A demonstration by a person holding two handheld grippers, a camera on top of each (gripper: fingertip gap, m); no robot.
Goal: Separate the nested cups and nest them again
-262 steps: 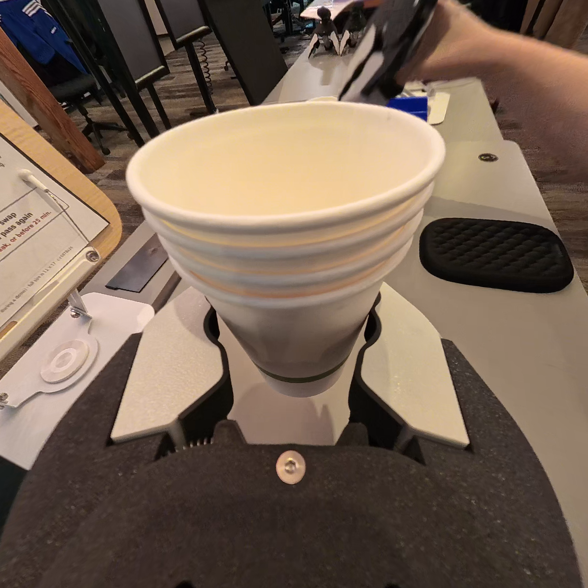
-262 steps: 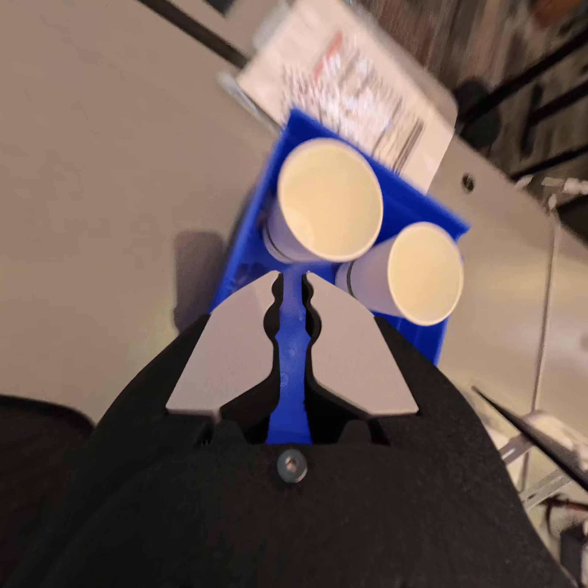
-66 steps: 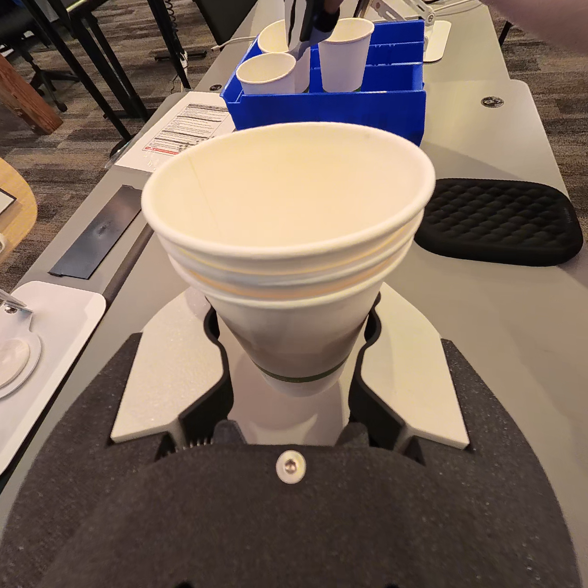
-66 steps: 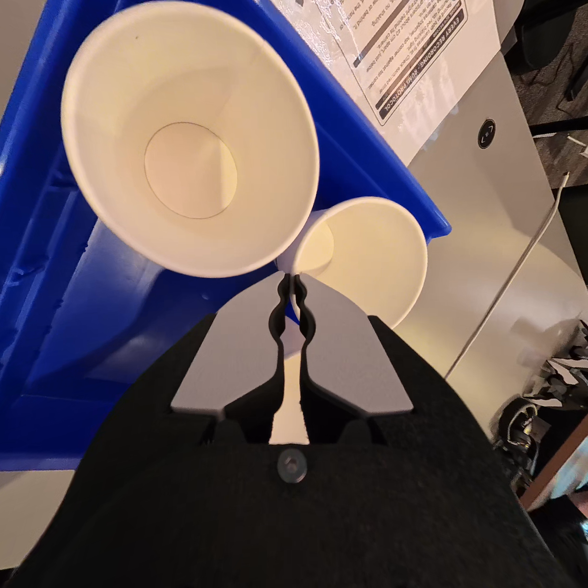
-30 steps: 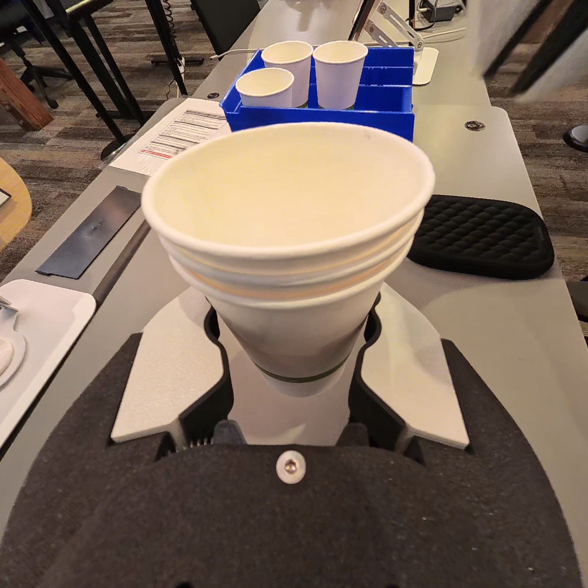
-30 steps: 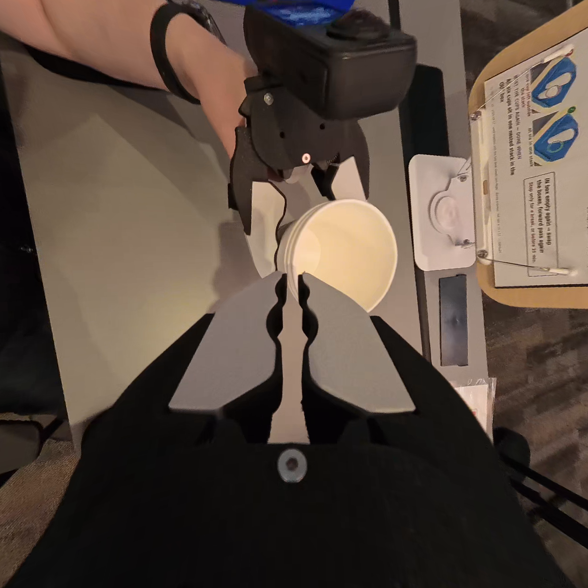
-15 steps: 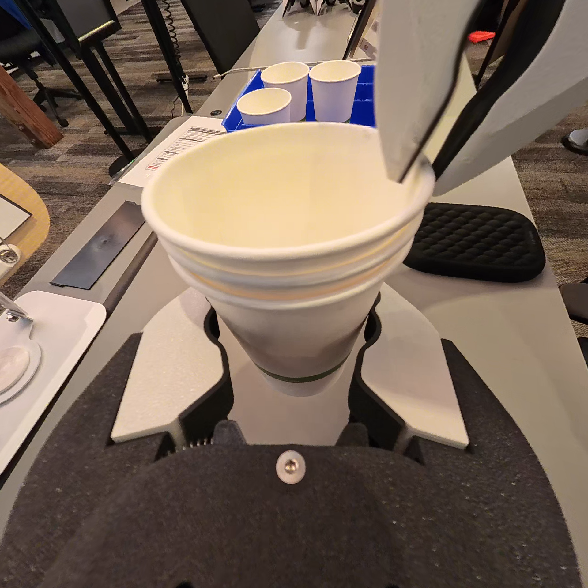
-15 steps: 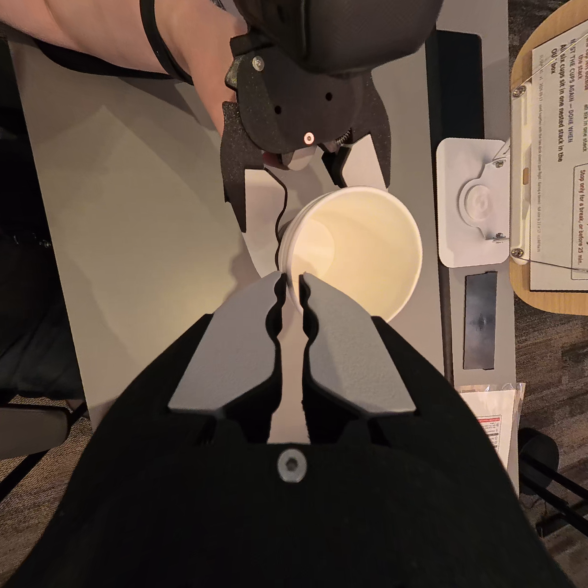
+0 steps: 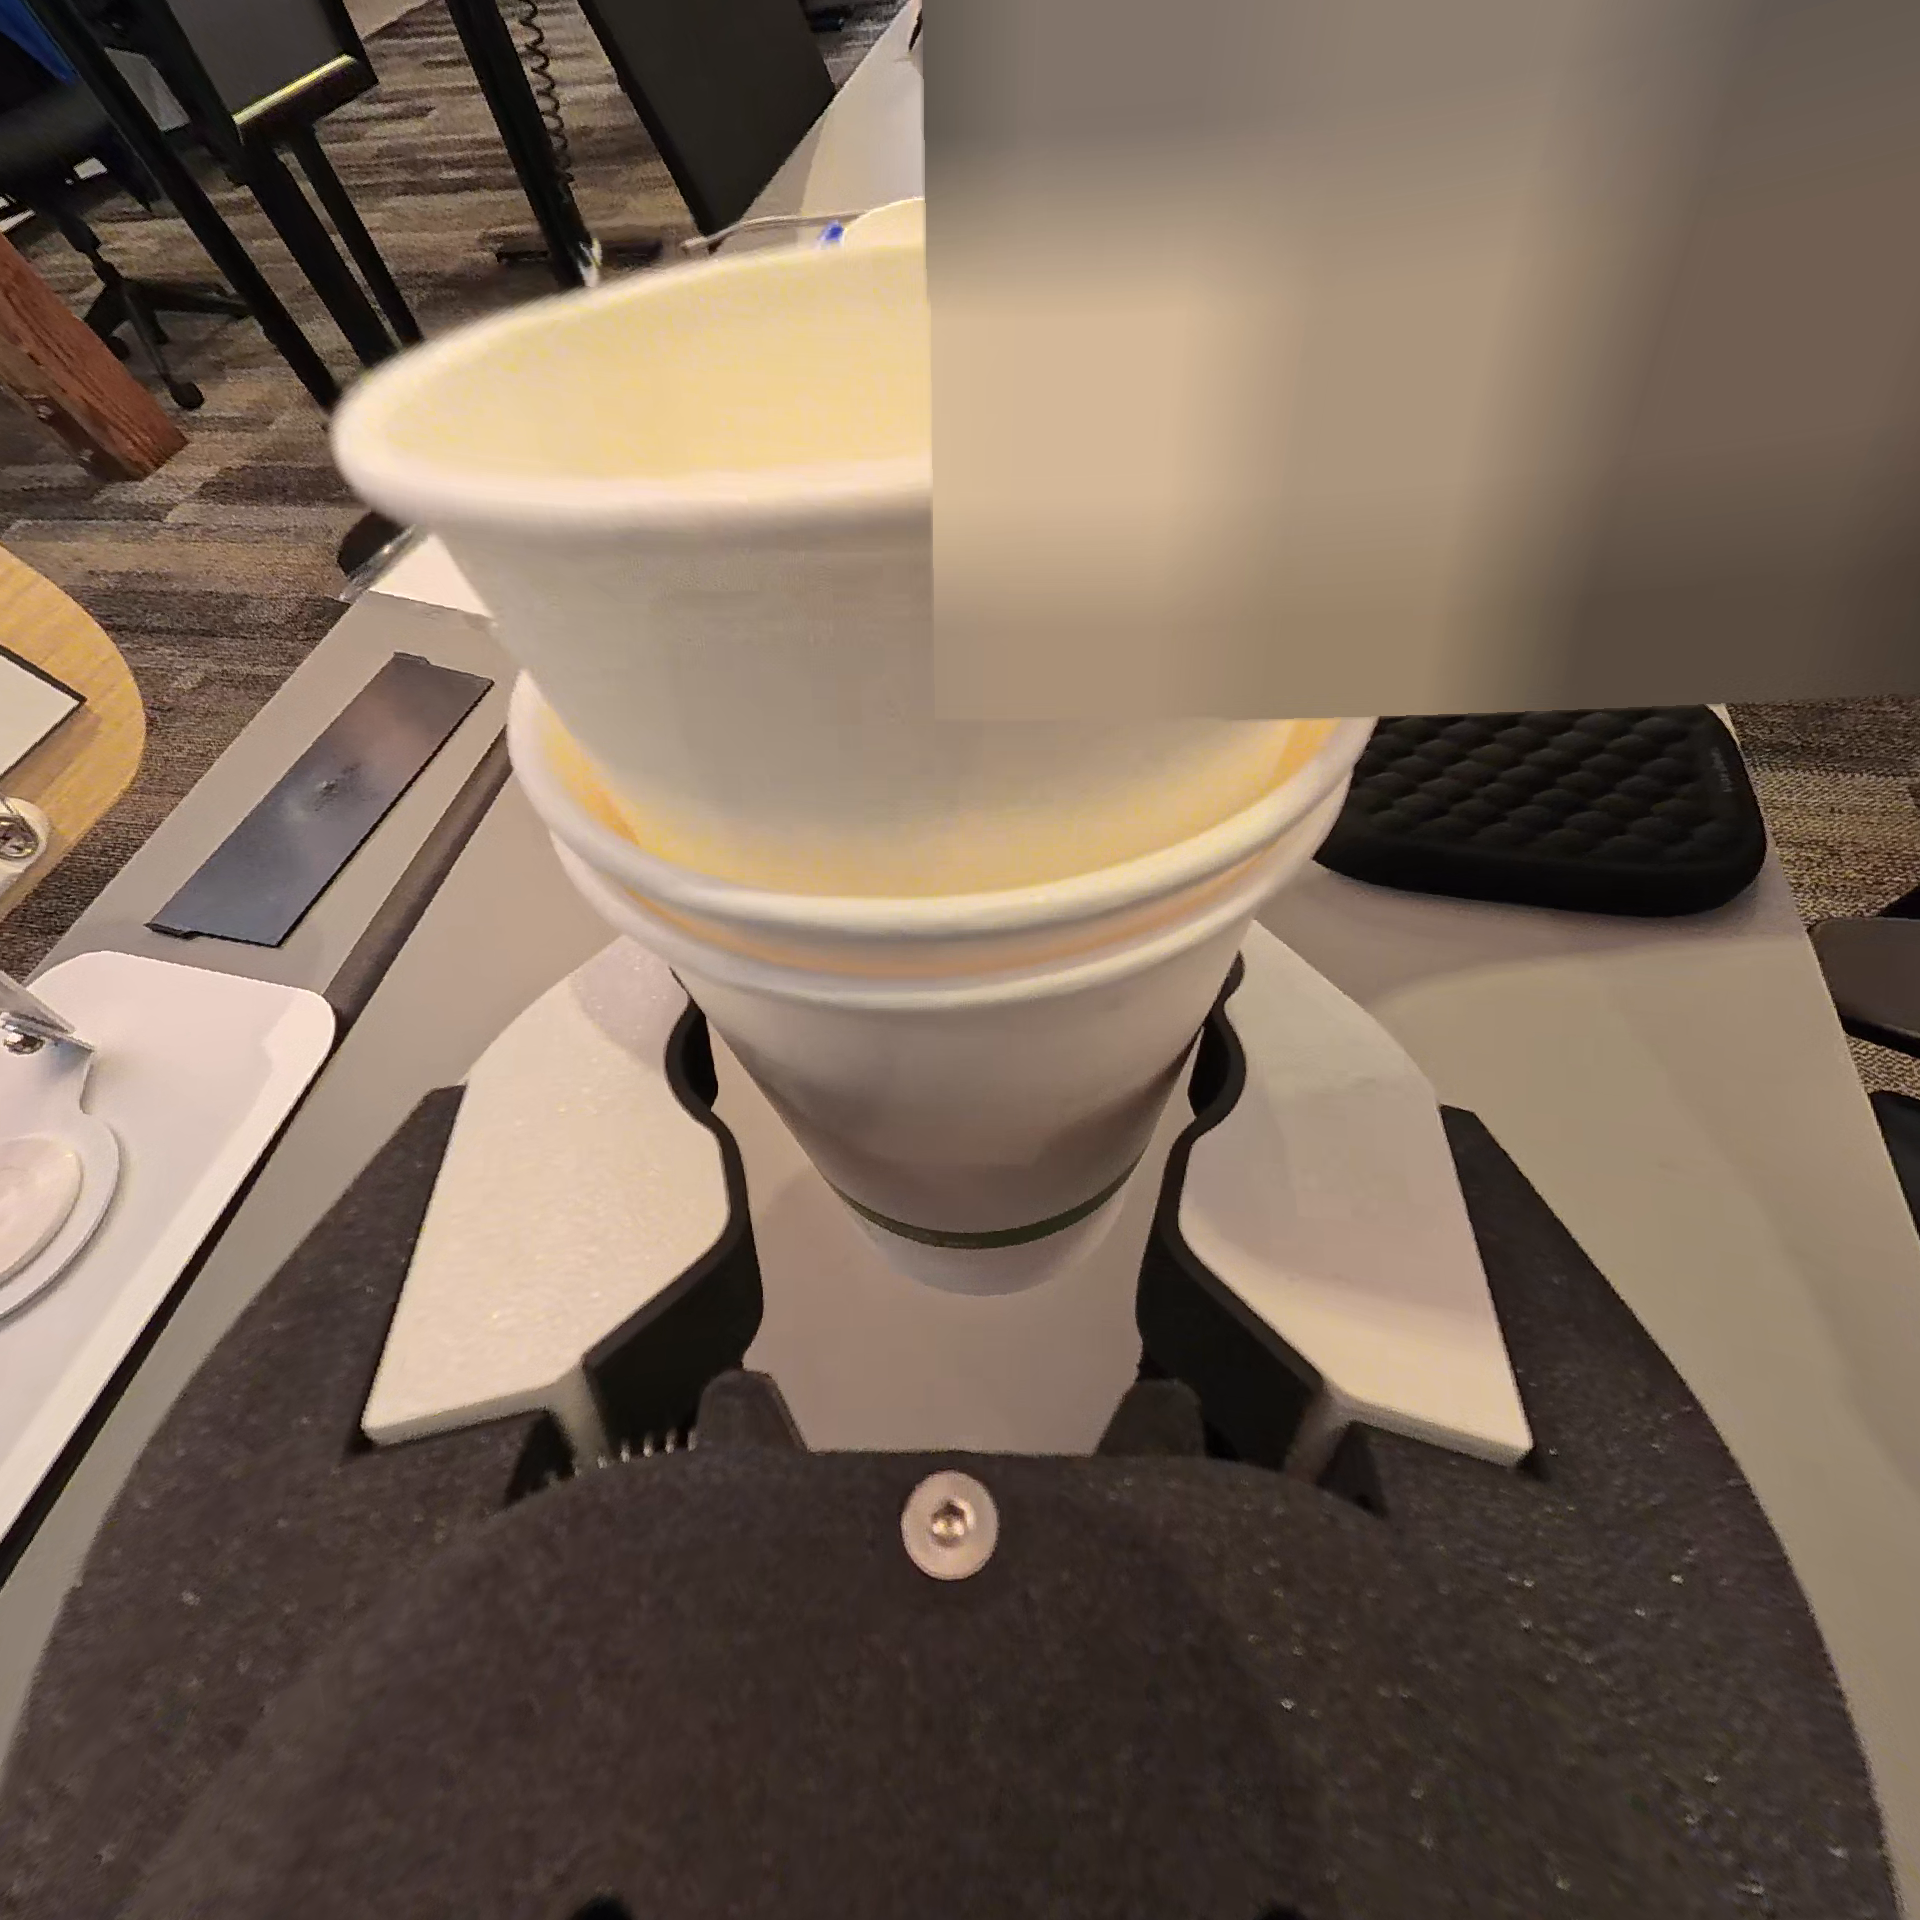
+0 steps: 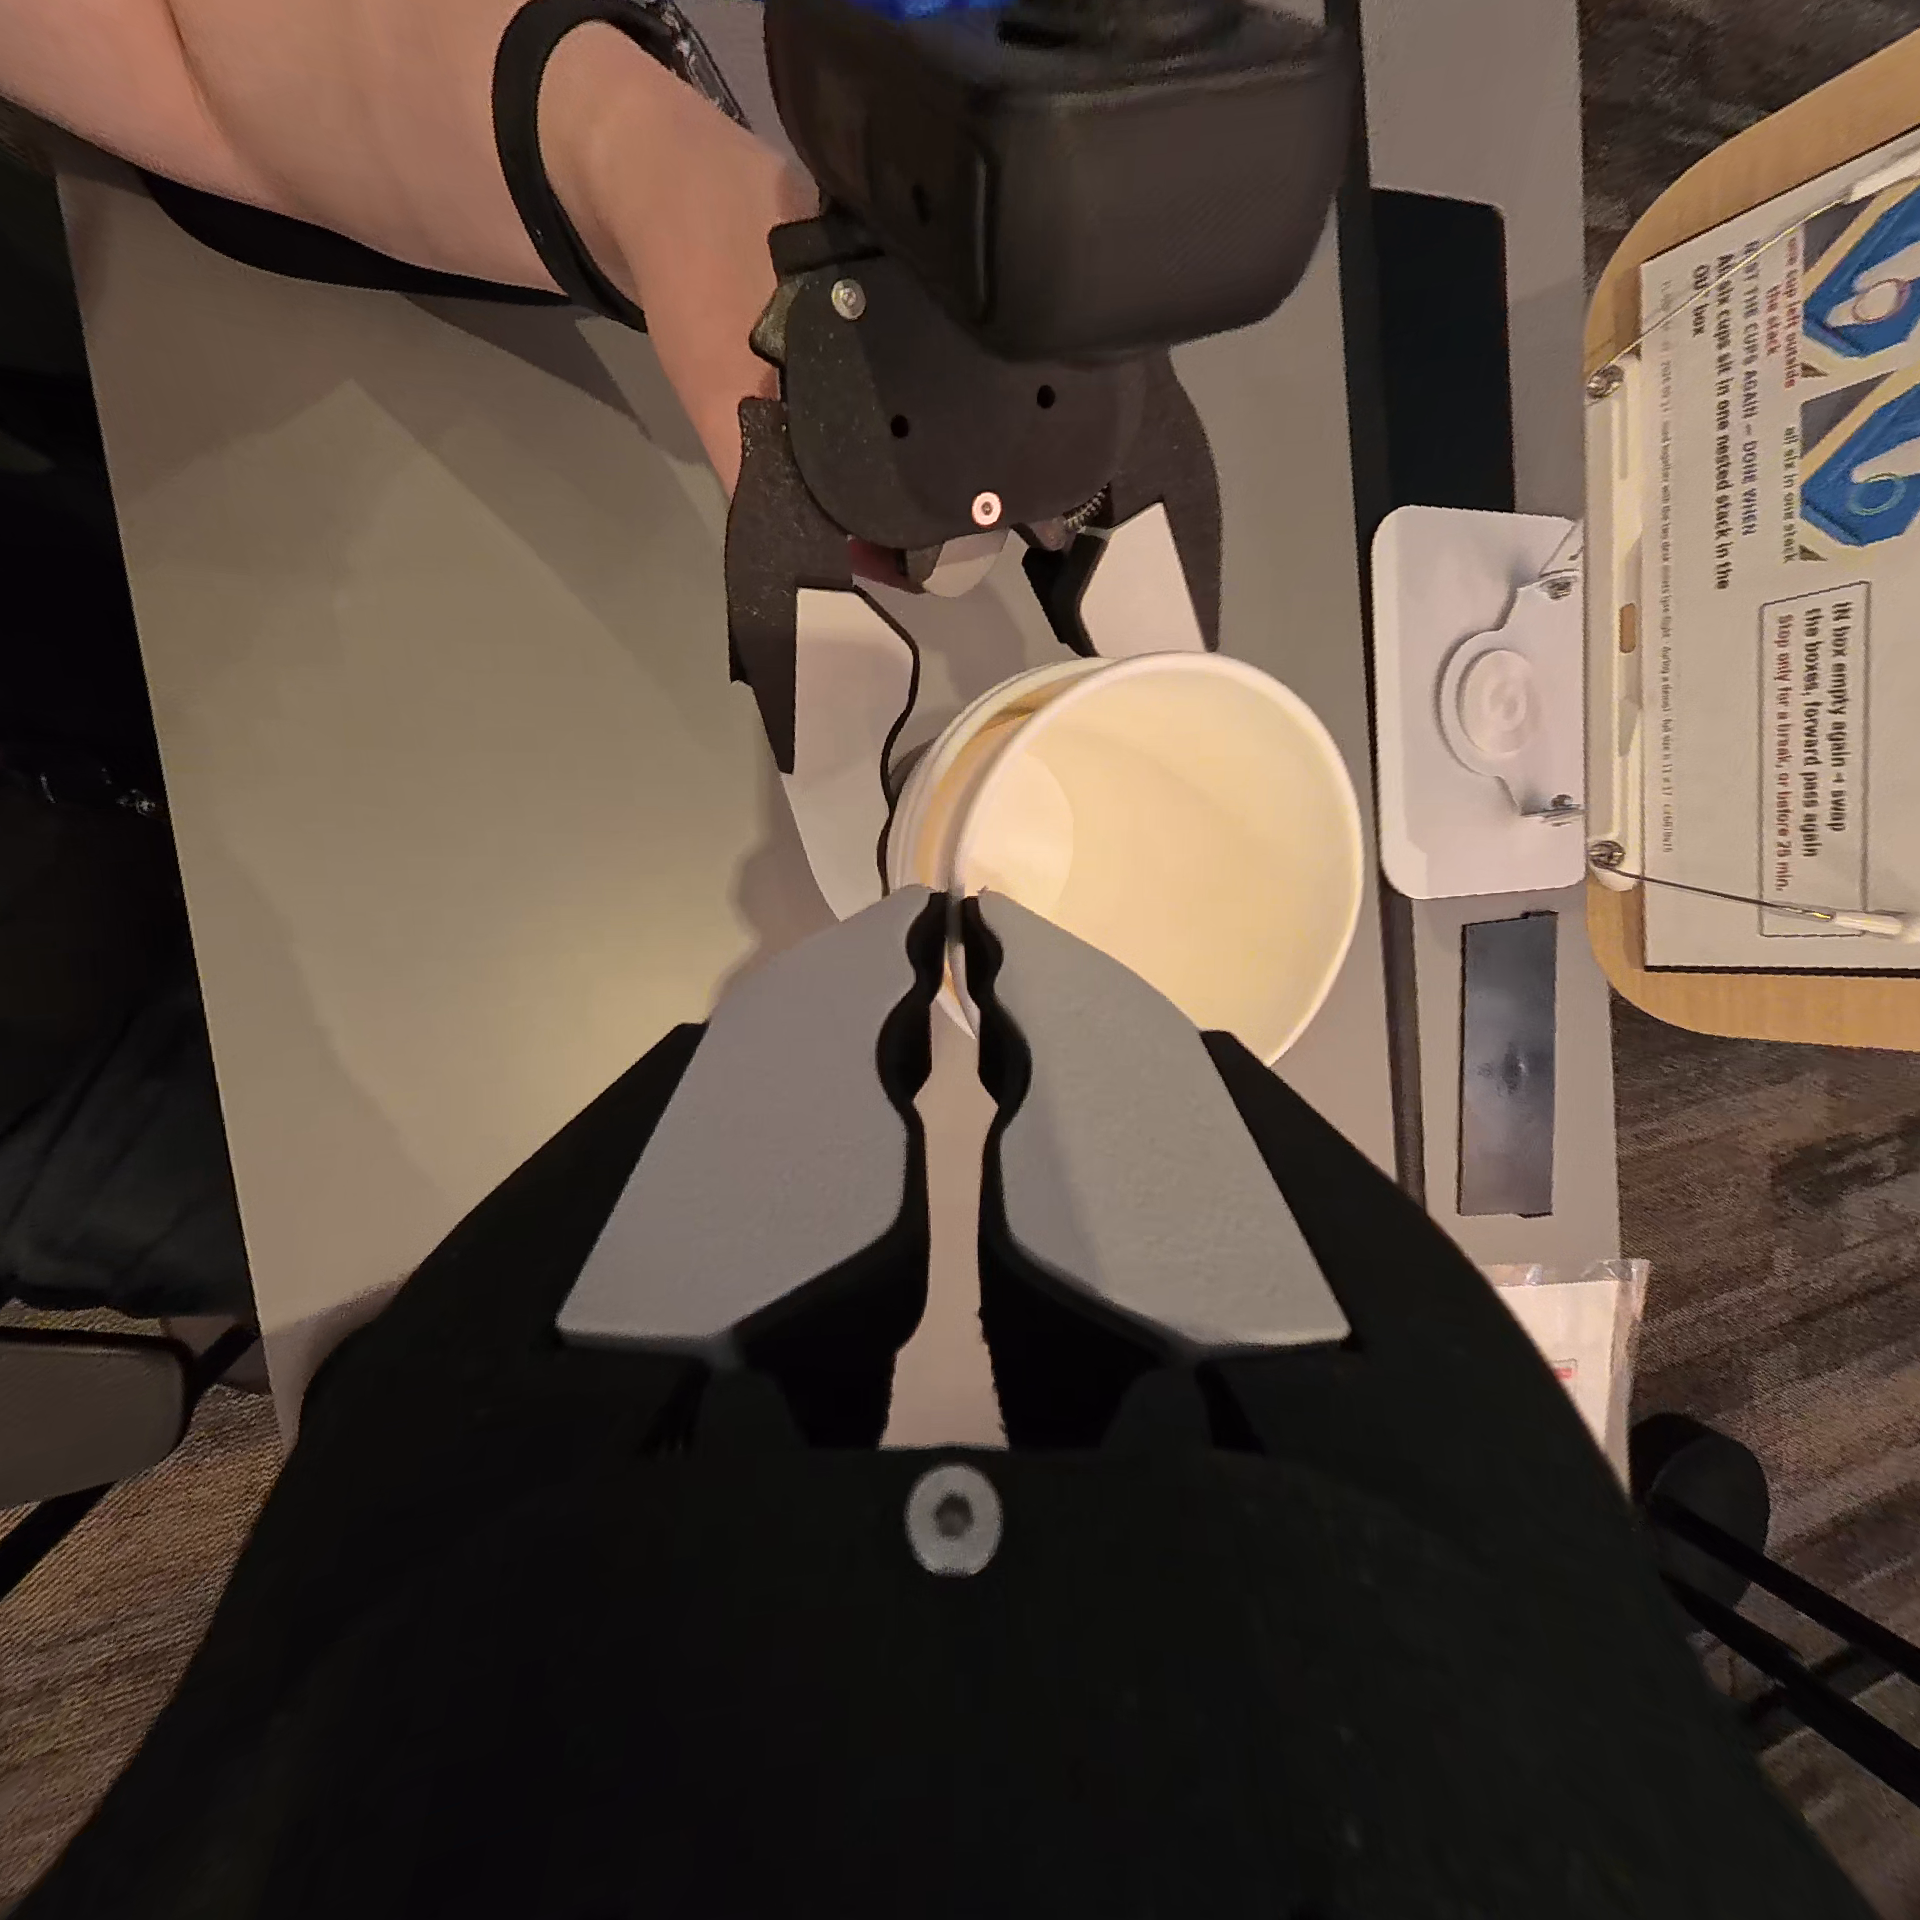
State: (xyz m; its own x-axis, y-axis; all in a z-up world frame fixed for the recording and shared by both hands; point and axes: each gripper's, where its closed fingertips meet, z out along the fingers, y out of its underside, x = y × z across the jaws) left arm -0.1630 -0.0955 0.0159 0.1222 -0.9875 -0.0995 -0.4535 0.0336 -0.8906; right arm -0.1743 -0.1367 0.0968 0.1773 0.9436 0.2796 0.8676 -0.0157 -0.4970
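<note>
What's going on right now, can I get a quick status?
Left hand-held gripper clamps white paper cup stack. Right hand-held gripper pinches top white paper cup by rim, partly lifted. Nothing in the way.

Top cup [image 9: 665, 582] now lifted partway out of the nested stack [image 9: 956, 1049], rim raised and tilted clear of lower rims, right gripper [image 10: 956, 909] now pinched on its rim, previously hovering just above it

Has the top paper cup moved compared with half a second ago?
Yes. The top cup has risen out of the stack in the left gripper, pinched by the right gripper.
</note>
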